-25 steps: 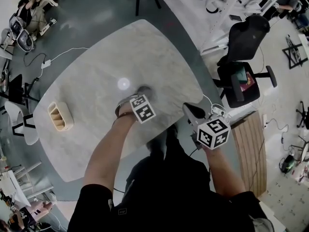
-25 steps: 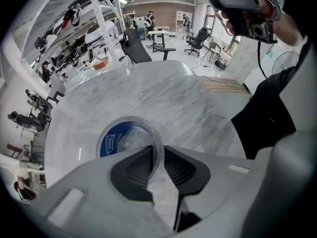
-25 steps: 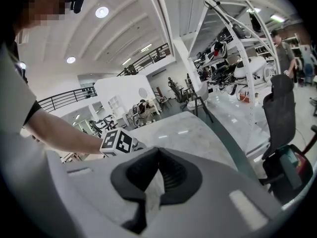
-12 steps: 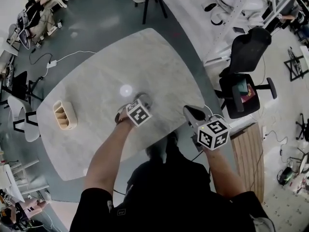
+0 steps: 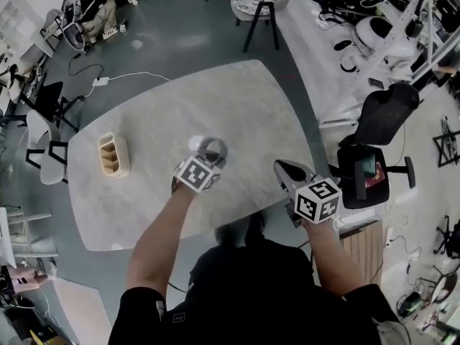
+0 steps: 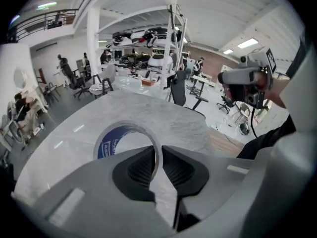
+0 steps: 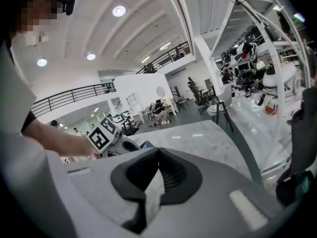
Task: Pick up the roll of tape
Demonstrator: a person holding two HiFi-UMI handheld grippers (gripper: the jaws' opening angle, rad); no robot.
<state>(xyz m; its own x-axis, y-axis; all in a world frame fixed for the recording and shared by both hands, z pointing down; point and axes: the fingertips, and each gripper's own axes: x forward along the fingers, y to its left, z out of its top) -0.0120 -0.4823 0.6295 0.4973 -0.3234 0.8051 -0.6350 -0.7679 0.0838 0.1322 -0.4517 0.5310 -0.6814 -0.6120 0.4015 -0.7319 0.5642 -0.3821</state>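
The roll of tape (image 5: 213, 149) is a grey ring with a blue printed core (image 6: 115, 140). My left gripper (image 5: 208, 158) is shut on it, and its jaws have just been closing on the ring's wall (image 6: 156, 155). The roll hangs clear above the marble table (image 5: 237, 99), standing upright beyond the fingertips. My right gripper (image 5: 284, 168) hovers past the table's near right edge. In the right gripper view its jaws (image 7: 157, 152) are shut with nothing between them, and the left gripper's marker cube (image 7: 102, 134) shows ahead of them.
A wooden holder with slots (image 5: 113, 154) stands on the table's left part. A black office chair (image 5: 377, 131) is on the floor to the right, and a stool (image 5: 256, 7) beyond the far edge. Cables and chairs crowd the floor on the left.
The left gripper has closed on the tape and lifted it off the table, rolling as it rose. The right gripper has risen slightly.
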